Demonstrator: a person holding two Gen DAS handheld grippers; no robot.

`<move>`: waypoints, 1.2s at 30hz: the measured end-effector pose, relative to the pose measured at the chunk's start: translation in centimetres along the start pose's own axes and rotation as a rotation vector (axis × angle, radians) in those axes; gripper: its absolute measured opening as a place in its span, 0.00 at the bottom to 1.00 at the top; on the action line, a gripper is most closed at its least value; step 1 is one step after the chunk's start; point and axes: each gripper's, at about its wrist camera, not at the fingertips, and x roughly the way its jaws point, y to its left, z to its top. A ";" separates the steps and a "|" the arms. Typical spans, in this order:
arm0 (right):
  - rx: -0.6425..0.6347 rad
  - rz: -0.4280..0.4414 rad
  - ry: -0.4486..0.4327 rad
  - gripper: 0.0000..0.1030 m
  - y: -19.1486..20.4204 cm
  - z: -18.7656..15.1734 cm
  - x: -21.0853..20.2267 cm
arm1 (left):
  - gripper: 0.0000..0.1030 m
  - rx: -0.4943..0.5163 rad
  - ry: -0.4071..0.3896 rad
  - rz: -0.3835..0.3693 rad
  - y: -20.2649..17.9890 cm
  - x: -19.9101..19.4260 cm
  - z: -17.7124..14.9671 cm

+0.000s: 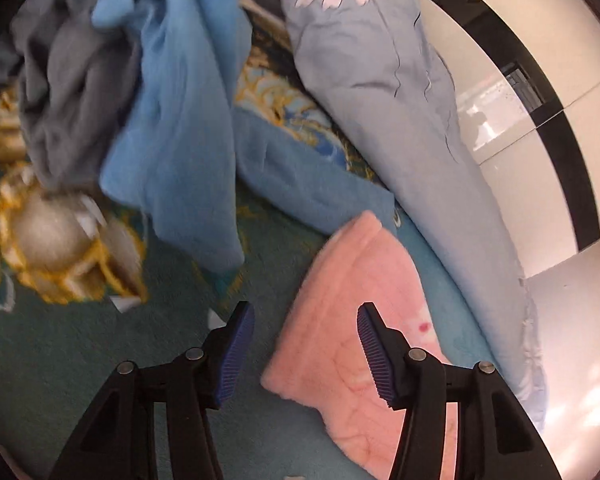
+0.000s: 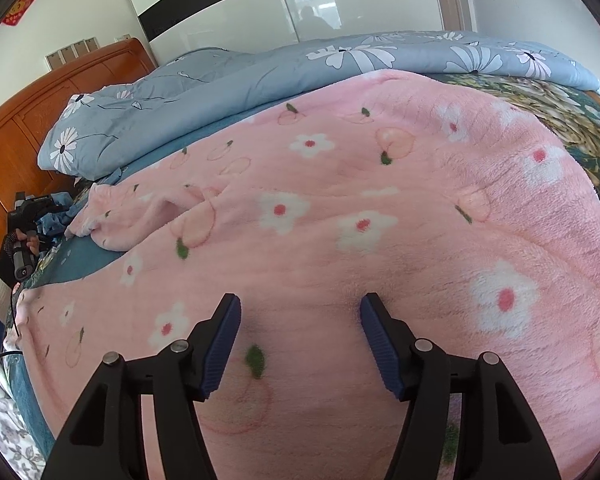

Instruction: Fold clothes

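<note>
A pink fleece garment point(image 2: 340, 216) with white flowers and peaches lies spread flat on the bed. My right gripper point(image 2: 300, 308) is open, its fingers resting just above the fleece near its front edge. In the left wrist view my left gripper point(image 1: 306, 314) is open and empty, just above the bed, with a pink sleeve end point(image 1: 360, 312) between and beyond its fingers. A light blue garment point(image 1: 184, 120) and a grey garment point(image 1: 68, 84) lie piled ahead to the left. The left gripper also shows far left in the right wrist view point(image 2: 28, 216).
A blue-grey flowered duvet point(image 2: 220, 92) is bunched along the far side of the bed point(image 1: 80, 360), also in the left wrist view point(image 1: 400, 120). The teal sheet has gold patterns point(image 1: 60, 240). An orange wooden headboard point(image 2: 40, 100) stands at left; a white wardrobe point(image 1: 520, 120) is beyond.
</note>
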 end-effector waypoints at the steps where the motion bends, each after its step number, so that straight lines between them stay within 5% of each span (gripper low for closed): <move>1: -0.001 -0.001 0.001 0.62 0.0 0.0 0.0 | 0.55 -0.009 0.015 -0.013 0.3 0.4 -0.4; 3: -0.001 -0.003 0.003 0.62 0.0 0.0 0.0 | 0.55 0.035 -0.002 -0.007 -0.4 0.4 -1.0; 4: 0.000 -0.006 0.003 0.62 0.0 0.0 0.0 | 0.43 0.045 0.001 -0.014 -0.8 0.3 -1.4; 5: 0.003 -0.009 0.005 0.62 0.0 0.1 0.0 | 0.11 0.049 0.010 -0.027 -1.2 0.3 -1.7; 6: 0.007 -0.012 0.006 0.62 0.0 0.1 0.0 | 0.06 0.039 0.003 -0.042 -1.5 -0.3 -1.9; 13: 0.074 0.035 0.017 0.62 -0.5 1.2 -1.8 | 0.04 0.081 -0.169 -0.180 -5.7 -11.9 -1.3; 16: 0.057 0.020 -0.008 0.62 -0.2 1.7 -3.0 | 0.03 0.181 -0.286 -0.136 -7.1 -17.0 -0.3; 18: 0.047 0.017 0.003 0.62 0.5 1.9 -2.8 | 0.03 0.206 -0.287 -0.011 -6.8 -16.7 0.8; 23: -0.004 0.066 0.014 0.62 3.7 3.1 -2.3 | 0.03 0.086 -0.160 -0.005 -1.7 -15.1 -2.0; 25: -0.078 0.083 0.011 0.62 6.5 4.5 -1.9 | 0.04 0.121 -0.173 0.054 -0.9 -15.0 -4.6; 27: -0.182 0.125 0.010 0.62 10.3 6.1 -0.9 | 0.07 0.089 -0.187 0.016 0.3 -15.3 -7.3; 28: -0.239 0.157 0.013 0.62 12.6 6.9 -0.2 | 0.19 0.056 -0.200 -0.007 0.9 -15.6 -8.7; 29: -0.293 0.194 0.022 0.62 15.0 7.7 0.6 | 0.42 0.018 -0.215 -0.031 1.6 -15.9 -10.0; 31: -0.381 0.271 0.058 0.62 19.6 9.1 2.5 | 0.67 -0.017 -0.261 -0.075 2.0 -17.0 -12.8; 36: -0.542 0.374 0.162 0.62 31.0 10.6 8.0 | 0.73 -0.025 -0.298 -0.053 2.4 -17.9 -15.7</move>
